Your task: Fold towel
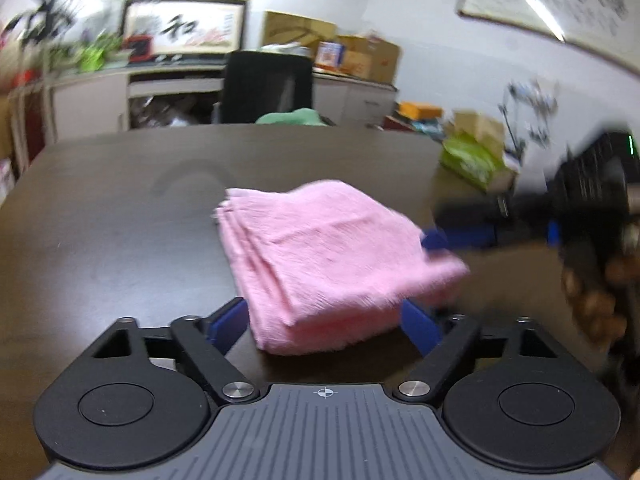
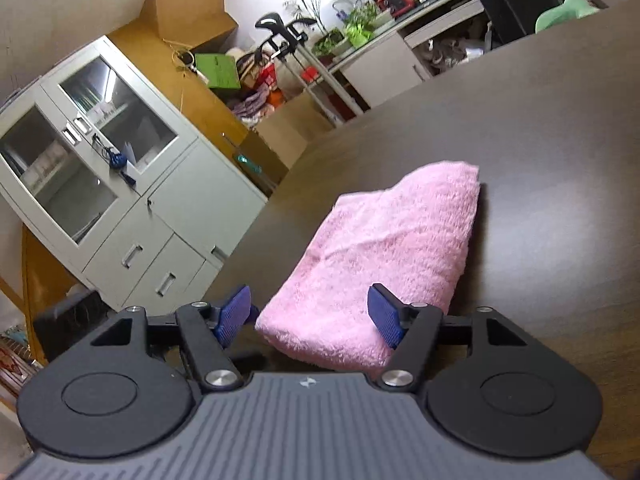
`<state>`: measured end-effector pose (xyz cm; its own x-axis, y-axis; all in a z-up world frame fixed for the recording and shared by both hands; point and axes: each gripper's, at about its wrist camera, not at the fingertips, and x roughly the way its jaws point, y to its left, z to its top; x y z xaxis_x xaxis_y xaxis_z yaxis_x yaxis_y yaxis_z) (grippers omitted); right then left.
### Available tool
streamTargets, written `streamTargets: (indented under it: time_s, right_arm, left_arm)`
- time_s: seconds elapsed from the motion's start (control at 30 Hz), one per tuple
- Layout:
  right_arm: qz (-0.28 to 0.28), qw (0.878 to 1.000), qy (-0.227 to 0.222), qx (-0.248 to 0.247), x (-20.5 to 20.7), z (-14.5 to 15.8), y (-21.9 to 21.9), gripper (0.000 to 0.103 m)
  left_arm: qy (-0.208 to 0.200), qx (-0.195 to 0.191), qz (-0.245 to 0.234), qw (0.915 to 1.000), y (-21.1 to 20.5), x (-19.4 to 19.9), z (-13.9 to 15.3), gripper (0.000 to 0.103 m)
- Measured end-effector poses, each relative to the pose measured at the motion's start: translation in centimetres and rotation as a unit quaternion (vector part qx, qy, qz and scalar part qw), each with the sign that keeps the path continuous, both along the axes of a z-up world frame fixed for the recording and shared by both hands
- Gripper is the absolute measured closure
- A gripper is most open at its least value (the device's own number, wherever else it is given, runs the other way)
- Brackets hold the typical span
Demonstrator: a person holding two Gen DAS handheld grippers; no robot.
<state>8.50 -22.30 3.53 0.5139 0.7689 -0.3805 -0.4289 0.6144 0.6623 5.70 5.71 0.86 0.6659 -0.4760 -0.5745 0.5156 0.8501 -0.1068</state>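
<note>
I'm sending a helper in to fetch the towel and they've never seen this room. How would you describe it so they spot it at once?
Look at the big dark brown table in the middle of the room. The towel lies on it, folded into a thick stack of layers. It is the only pink, fluffy thing there; the green packet at the table's edge is glossy.

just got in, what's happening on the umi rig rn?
A person with a handheld gripper in each hand is folding a pink towel on a dark table. The towel already lies folded into a compact multi-layer stack. The left gripper is open, its fingers either side of the near end. The right gripper is open too, at the towel's edge. Neither is clamped on it. Looks like the fold is about done.
</note>
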Motion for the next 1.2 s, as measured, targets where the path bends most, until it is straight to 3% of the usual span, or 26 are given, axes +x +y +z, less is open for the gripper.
streamTargets:
  time_s: [0.1, 0.3, 0.37, 0.43, 0.53, 0.87, 1.07, 1.2]
  right_arm:
    - [-0.001, 1.0, -0.004, -0.015, -0.1, 0.1, 0.2, 0.026]
    - [0.0, 1.0, -0.006, -0.028, 0.0, 0.1, 0.5, 0.025]
    - [-0.002, 1.0, -0.005, -0.028, 0.0, 0.1, 0.3, 0.024]
    - [-0.004, 1.0, -0.006, -0.031, 0.0, 0.1, 0.2, 0.024]
    - [-0.005, 0.999, -0.007, -0.034, 0.0, 0.2, 0.1, 0.023]
    - [-0.004, 0.999, -0.005, -0.036, 0.0, 0.2, 0.2, 0.021]
    - [0.007, 1.0, -0.008, -0.021, -0.1, 0.0, 0.3, 0.019]
    - [0.013, 1.0, -0.009, -0.013, -0.1, -0.4, 0.4, 0.018]
  left_arm:
    - [-0.025, 0.025, -0.01, 0.9993, -1.2, -0.7, -0.3, 0.029]
    - [-0.032, 0.021, -0.004, 0.9993, -1.0, -0.7, -0.3, 0.034]
    - [-0.028, 0.024, 0.001, 0.9993, -1.0, -0.5, -0.4, 0.046]
    - [-0.023, 0.026, 0.011, 0.9993, -0.7, -0.2, -0.5, 0.076]
    - [-0.011, 0.024, 0.026, 0.9993, -0.1, 0.4, -0.7, 0.091]
    - [-0.066, 0.059, 0.032, 0.9956, -0.1, -1.1, 0.3, 0.096]
    - [-0.122, 0.08, 0.068, 0.987, 0.2, -1.8, 1.3, 0.098]
    - [-0.105, 0.118, 0.067, 0.9851, -0.2, -1.5, 0.6, 0.098]
